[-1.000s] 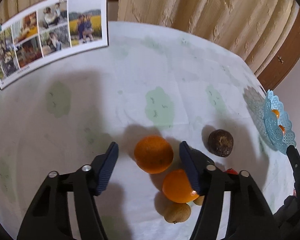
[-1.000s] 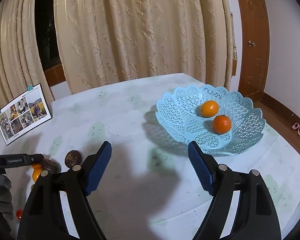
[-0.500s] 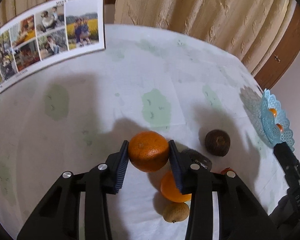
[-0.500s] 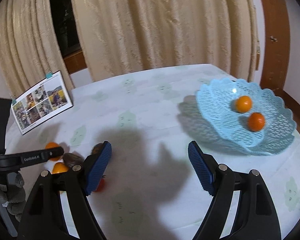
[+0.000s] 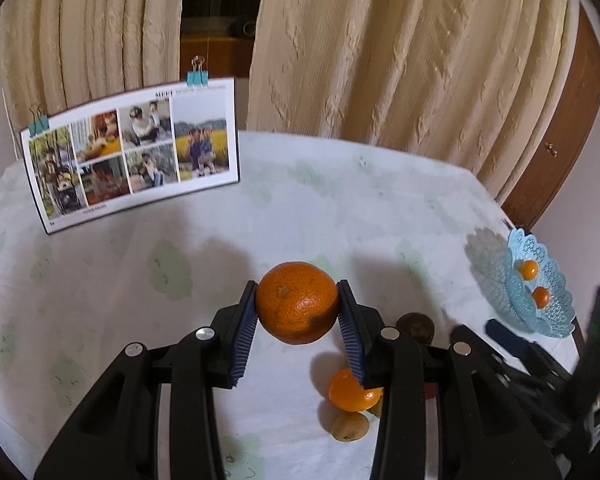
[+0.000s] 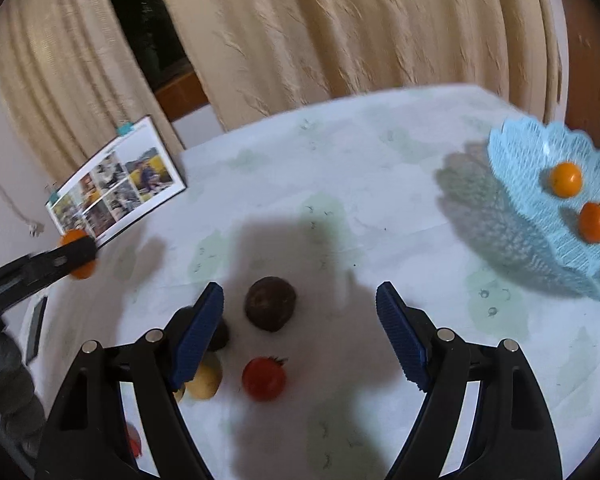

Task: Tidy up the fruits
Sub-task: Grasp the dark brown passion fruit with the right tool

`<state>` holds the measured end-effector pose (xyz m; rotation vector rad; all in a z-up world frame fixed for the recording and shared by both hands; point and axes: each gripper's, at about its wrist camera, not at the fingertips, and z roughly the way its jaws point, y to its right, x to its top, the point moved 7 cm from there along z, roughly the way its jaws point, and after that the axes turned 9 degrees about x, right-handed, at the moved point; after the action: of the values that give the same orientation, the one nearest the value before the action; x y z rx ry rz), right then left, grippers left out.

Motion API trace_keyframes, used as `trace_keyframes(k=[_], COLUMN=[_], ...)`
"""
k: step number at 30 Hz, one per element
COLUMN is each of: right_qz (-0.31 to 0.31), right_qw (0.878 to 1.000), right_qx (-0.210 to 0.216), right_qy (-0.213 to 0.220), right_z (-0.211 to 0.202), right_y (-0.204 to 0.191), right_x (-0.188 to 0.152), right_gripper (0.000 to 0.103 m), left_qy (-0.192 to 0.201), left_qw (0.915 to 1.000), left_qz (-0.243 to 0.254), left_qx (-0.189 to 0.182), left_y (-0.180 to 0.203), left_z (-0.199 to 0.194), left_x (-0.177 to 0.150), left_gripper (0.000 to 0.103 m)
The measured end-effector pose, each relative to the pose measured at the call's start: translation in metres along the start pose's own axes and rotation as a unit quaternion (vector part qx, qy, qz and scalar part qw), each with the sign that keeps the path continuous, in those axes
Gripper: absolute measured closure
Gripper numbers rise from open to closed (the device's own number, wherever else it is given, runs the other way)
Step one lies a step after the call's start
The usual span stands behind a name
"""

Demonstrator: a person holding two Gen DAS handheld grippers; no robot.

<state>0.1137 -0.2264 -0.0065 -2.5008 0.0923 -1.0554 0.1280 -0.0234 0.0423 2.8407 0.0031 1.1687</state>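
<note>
My left gripper [image 5: 297, 322] is shut on a large orange [image 5: 297, 303] and holds it above the table. Below it lie a smaller orange [image 5: 350, 393], a tan fruit [image 5: 350, 427] and a dark brown fruit [image 5: 415, 325]. My right gripper [image 6: 300, 334] is open and empty, low over the dark brown fruit [image 6: 271, 309], a red tomato [image 6: 264, 378] and a yellow fruit [image 6: 206, 381]. The blue lattice basket [image 6: 540, 216] at the right holds two small oranges [image 6: 566, 179]. The basket also shows in the left wrist view [image 5: 550, 300].
A photo board [image 5: 132, 160] stands clipped at the table's far left; it also shows in the right wrist view [image 6: 114, 184]. Beige curtains [image 5: 380, 52] hang behind the round table. A wooden door [image 5: 560, 140] is at the right.
My left gripper closed on the large orange and lifted it off the table. My right gripper swung left from the basket to above the loose fruits.
</note>
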Motion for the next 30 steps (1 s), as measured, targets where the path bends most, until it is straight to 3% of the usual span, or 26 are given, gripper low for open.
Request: trace_keyframes(k=[3,5,8,17,22,30], right_qz=[0.012,0.015,0.014,-0.019,-0.029,-0.024], right_qw=[1.000,0.999,0.998,0.996,0.996,0.997], right_qx=[0.003,0.004,0.006,0.020,0.035,0.039], right_qy=[-0.028,-0.047,-0.068,-0.080,-0.080,-0.055], right_z=[0.020,0.033,0.048,0.054,0.052,0.028], right_y=[0.004,0.004,0.003,-0.012,-0.019,-0.015], right_x=[0.002,0.000,-0.004,-0.010,-0.009,-0.005], right_gripper=[0.027,0.038,0.046,0.054,0.075,0.083], left_qy=[0.005,0.008,0.010,0.010,0.008,0.008], left_qw=[1.0000,1.0000,0.9999,0.9999,0.9999,0.9999], left_qz=[0.001,0.001,0.000,0.000,0.003,0.007], left_qx=[-0.002,-0.004,-0.006,-0.007,-0.008,-0.009], left_y=[0.002,0.003,0.002,0.003,0.005,0.009], left_z=[-0.004,-0.007,-0.009,-0.010,-0.008,-0.008], left_x=[0.001,0.002,0.003,0.002,0.000,-0.001], left_gripper=[0.063,0.063,0.063,0.063,0.063,0.063])
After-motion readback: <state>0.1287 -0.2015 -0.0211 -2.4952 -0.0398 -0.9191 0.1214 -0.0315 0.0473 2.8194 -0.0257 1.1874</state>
